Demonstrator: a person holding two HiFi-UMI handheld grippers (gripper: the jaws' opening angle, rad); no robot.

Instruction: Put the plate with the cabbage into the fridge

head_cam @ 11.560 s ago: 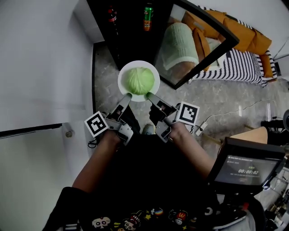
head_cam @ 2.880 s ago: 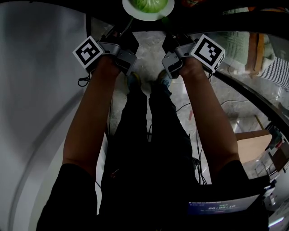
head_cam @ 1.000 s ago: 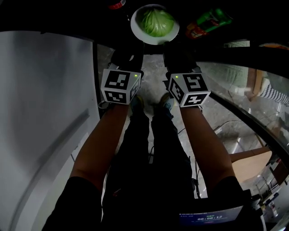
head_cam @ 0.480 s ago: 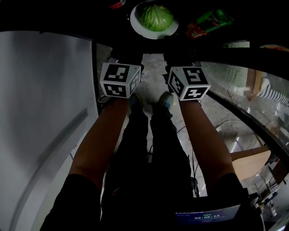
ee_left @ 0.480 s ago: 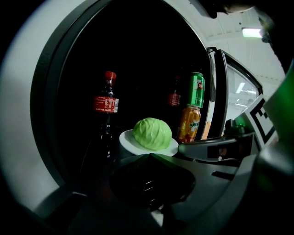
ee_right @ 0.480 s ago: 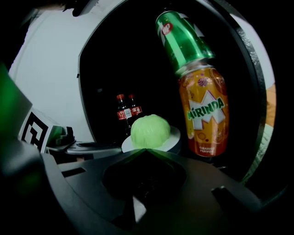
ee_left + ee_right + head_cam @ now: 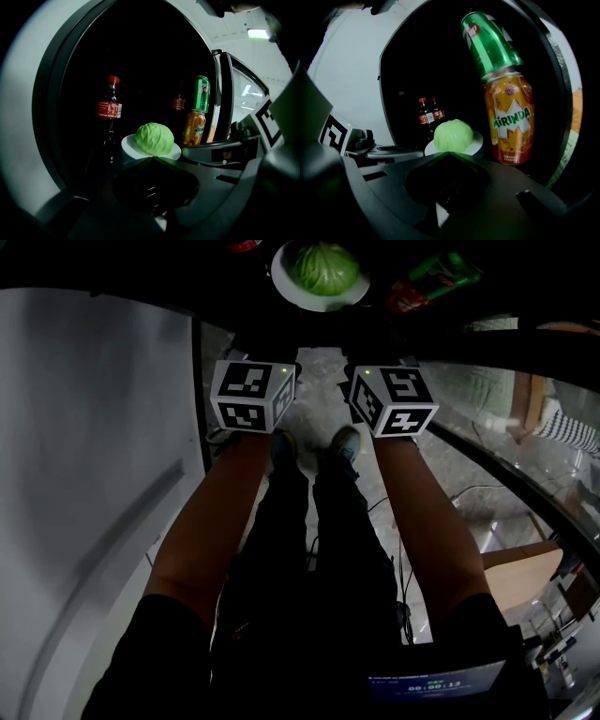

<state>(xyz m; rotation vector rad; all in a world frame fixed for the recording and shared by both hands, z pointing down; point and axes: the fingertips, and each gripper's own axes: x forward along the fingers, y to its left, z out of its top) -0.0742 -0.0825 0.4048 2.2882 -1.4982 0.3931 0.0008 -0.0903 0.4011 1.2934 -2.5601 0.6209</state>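
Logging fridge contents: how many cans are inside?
2: an orange can right of the plate, and a green can stacked on it. More may be hidden in the dark.

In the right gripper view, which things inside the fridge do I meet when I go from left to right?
cola bottles → cabbage on its plate → Mirinda can

The cabbage (image 7: 324,266) lies on the plate (image 7: 319,304) inside the fridge (image 7: 140,65); a bottle (image 7: 108,110) stands at its 9 o'clock, stacked cans (image 7: 202,93) at 3 o'clock.
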